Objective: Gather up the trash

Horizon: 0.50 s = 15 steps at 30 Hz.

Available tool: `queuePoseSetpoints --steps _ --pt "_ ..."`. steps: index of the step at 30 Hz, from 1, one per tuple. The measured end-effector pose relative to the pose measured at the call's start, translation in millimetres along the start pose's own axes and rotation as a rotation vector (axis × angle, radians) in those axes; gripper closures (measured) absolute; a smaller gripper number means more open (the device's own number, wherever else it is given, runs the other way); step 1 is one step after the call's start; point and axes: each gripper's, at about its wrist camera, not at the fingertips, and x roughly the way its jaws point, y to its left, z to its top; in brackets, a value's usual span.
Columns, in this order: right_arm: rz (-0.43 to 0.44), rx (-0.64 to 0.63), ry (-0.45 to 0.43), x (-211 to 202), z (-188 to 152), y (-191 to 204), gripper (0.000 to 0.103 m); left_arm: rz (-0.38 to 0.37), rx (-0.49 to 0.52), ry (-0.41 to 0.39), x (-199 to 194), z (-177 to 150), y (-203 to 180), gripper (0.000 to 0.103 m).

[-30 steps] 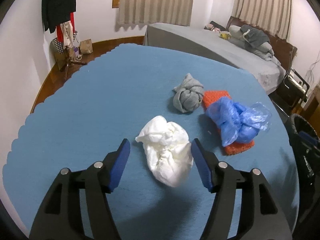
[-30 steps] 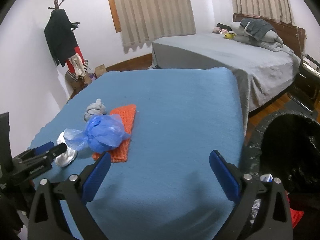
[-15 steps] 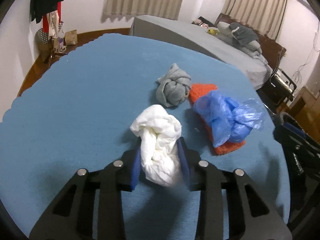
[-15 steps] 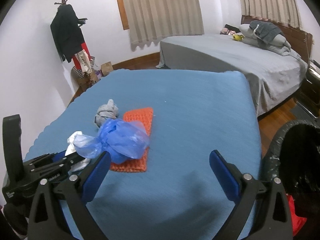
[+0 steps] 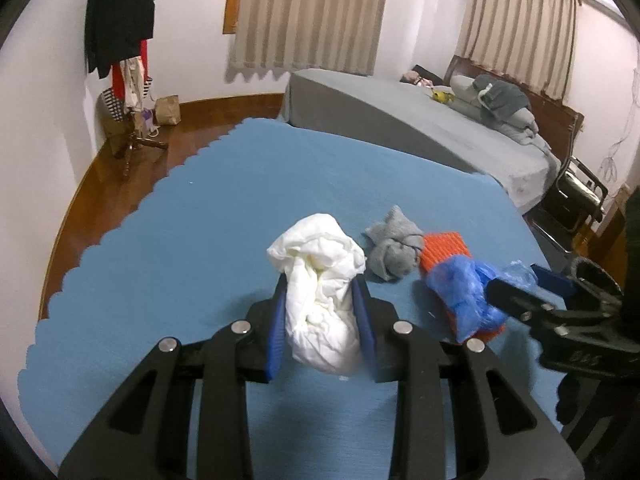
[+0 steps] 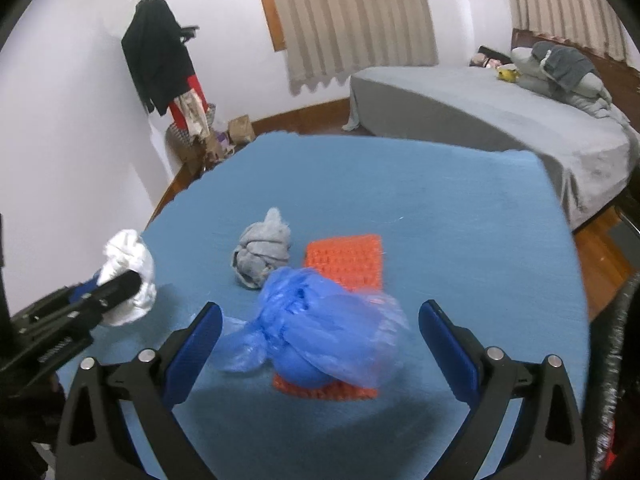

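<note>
My left gripper (image 5: 322,320) is shut on a crumpled white bag (image 5: 322,280) and holds it above the blue table (image 5: 180,248); the bag also shows at the left in the right wrist view (image 6: 130,276). My right gripper (image 6: 318,344) is open, its jaws on either side of a knotted blue plastic bag (image 6: 320,340), which lies on an orange pad (image 6: 346,260). A grey cloth ball (image 6: 262,256) lies just behind the blue bag. The blue bag (image 5: 464,296) and the right gripper (image 5: 532,284) also show in the left wrist view.
A black-lined trash bin (image 6: 620,360) stands at the table's right edge. A grey bed (image 6: 500,120) lies beyond the table. A coat rack (image 6: 160,60) with clothes stands at the back left wall. A chair (image 5: 576,196) stands by the bed.
My left gripper closed on the white bag and lifted it off the table. My right gripper moved left and forward until its open jaws bracket the blue bag.
</note>
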Motion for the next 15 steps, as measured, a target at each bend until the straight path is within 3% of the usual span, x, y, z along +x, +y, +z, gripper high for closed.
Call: queuePoseSetpoints --steps 3,5,7,10,15 --pt "-0.003 -0.012 0.027 14.2 0.2 4.1 0.009 0.012 -0.011 -0.002 -2.4 0.7 7.8 0.073" --pt "0.0 -0.02 0.055 22.7 -0.1 6.6 0.017 0.021 -0.019 -0.002 -3.4 2.2 11.7 0.073" --pt "0.009 -0.03 0.084 28.2 -1.8 8.4 0.036 0.026 -0.025 -0.002 -5.4 2.5 13.5 0.073" --pt "0.013 -0.046 0.114 29.5 -4.0 9.2 0.047 0.031 -0.028 0.004 -5.6 3.4 16.5 0.073" --pt "0.04 -0.011 0.078 9.2 1.7 -0.4 0.05 0.024 -0.022 -0.005 -8.0 6.7 14.2 0.072"
